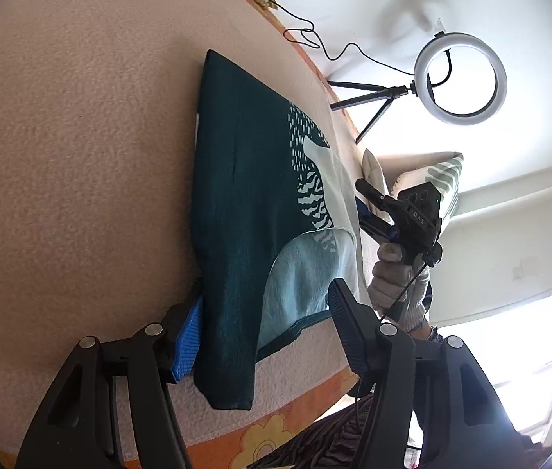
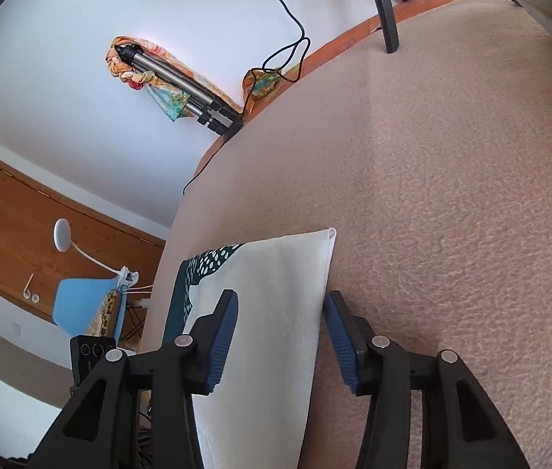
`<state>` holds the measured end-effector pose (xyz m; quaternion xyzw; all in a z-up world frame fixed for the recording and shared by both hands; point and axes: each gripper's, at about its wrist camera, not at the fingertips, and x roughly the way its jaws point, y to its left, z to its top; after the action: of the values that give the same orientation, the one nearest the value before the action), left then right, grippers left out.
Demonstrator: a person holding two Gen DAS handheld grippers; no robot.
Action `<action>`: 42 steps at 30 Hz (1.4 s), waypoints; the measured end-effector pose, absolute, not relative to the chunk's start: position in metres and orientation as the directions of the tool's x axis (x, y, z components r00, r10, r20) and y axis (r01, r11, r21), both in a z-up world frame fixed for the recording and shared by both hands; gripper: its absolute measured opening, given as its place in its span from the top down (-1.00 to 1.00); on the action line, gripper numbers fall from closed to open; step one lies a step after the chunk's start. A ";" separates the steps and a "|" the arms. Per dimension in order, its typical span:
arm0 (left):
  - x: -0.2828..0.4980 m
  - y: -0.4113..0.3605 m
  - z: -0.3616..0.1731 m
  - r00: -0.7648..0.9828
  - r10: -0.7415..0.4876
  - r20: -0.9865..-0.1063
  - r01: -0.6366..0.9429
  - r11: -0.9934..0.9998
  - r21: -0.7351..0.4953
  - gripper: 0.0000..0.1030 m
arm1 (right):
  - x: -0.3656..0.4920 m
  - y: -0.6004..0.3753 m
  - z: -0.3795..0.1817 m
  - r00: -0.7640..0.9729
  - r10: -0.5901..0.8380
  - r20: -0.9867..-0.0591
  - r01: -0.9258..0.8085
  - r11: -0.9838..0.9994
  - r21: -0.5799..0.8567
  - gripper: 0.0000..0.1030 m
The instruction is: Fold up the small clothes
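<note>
A small folded garment (image 1: 244, 211), dark teal with pale blue, white and a dotted print, lies flat on a pinkish blanket (image 1: 80, 156). My left gripper (image 1: 264, 332) is open, its fingers on either side of the garment's near end. The right gripper (image 1: 370, 203), held by a gloved hand, shows in the left wrist view at the garment's far white edge. In the right wrist view the garment's white part (image 2: 276, 312) lies between the spread fingers of my right gripper (image 2: 280, 340), which is open.
A ring light on a small tripod (image 1: 459, 78) stands past the blanket's edge with its cable trailing. A pillow (image 1: 432, 179) lies beyond the right gripper. A folded tripod (image 2: 182, 82) on colourful cloth rests by the wall. An orange flowered sheet (image 1: 276, 426) borders the blanket.
</note>
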<state>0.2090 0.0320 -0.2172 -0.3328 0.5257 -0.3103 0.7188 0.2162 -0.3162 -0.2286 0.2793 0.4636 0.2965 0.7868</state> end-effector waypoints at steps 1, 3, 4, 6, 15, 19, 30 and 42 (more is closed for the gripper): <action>0.210 0.030 -0.217 0.257 -0.797 -0.547 0.108 0.586 -0.803 -0.16 | 0.218 -0.312 -0.229 0.382 0.733 -0.563 -0.219 0.664 0.715 0.24; 0.212 0.024 -0.216 0.255 -0.795 -0.551 0.132 0.593 -0.795 -0.16 | 0.221 -0.302 -0.230 0.360 0.743 -0.564 -0.240 0.658 0.714 0.29; 0.212 0.021 -0.215 0.257 -0.792 -0.553 0.141 0.597 -0.789 -0.16 | 0.223 -0.297 -0.231 0.354 0.744 -0.566 -0.249 0.659 0.710 0.29; 0.215 0.017 -0.214 0.261 -0.790 -0.555 0.153 0.601 -0.785 -0.15 | 0.226 -0.290 -0.232 0.339 0.753 -0.565 -0.260 0.652 0.713 0.32; 0.224 0.007 -0.218 0.290 -0.706 -0.646 0.161 0.702 -0.694 0.89 | 0.225 -0.276 -0.232 0.359 0.684 -0.635 -0.255 0.726 0.639 0.89; 0.219 -0.009 -0.205 0.332 -0.622 -0.709 0.246 0.783 -0.571 0.91 | 0.218 -0.266 -0.218 0.402 0.613 -0.680 -0.280 0.789 0.546 0.98; 0.188 -0.033 -0.162 0.474 -0.523 -0.708 0.429 0.840 -0.333 0.93 | 0.186 -0.236 -0.157 0.520 0.469 -0.714 -0.382 0.875 0.297 0.99; 0.182 -0.070 -0.134 0.498 -0.574 -0.650 0.528 0.796 -0.297 0.94 | 0.162 -0.253 -0.106 0.602 0.412 -0.684 -0.389 0.899 0.200 1.00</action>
<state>0.1825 -0.0702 -0.1337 -0.0294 0.3867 -0.3184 0.8650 0.1619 -0.2534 -0.1058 0.0154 0.3861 0.2238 0.8948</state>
